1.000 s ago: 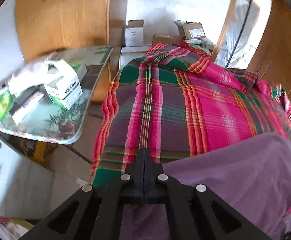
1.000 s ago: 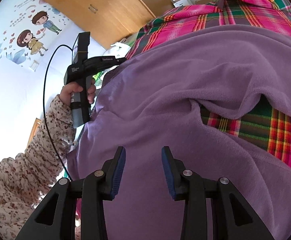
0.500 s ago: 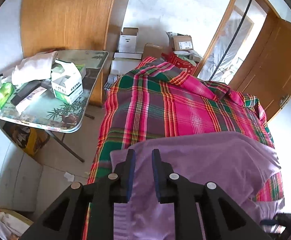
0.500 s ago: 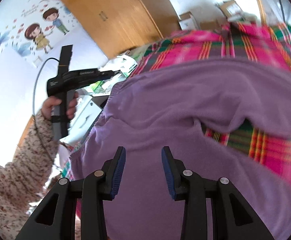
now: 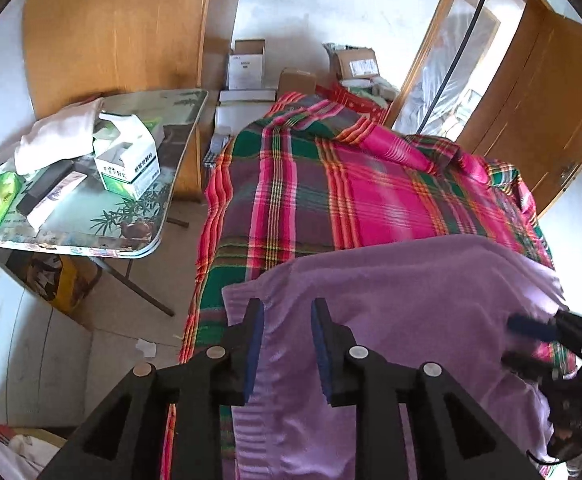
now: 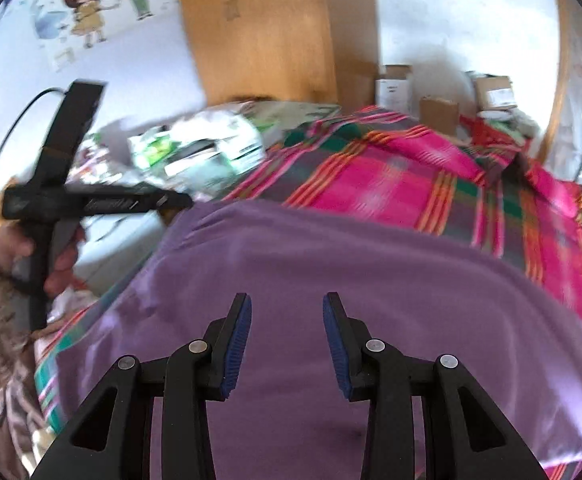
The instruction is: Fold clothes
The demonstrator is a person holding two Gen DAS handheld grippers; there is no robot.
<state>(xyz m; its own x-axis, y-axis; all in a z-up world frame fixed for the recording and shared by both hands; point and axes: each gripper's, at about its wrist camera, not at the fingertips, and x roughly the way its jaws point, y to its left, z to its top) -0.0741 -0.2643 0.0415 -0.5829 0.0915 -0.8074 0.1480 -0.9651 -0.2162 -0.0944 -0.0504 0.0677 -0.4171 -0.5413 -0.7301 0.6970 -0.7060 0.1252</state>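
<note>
garment (image 5: 391, 300) on bedspread (image 5: 331, 184), table (image 5: 103, 220) left of bed

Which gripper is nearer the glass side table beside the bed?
Left. The left gripper hangs over the purple garment's table-side edge; the side table lies beyond that edge. The right gripper is over the garment's far side.

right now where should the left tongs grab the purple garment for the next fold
Probably its near left corner: on the purple garment a free corner and side edge lie flat on the plaid bedcover, just ahead of the open left tongs. Come from the bed's left side, one pad under the edge. The right tongs are open above its middle, holding nothing.
</note>
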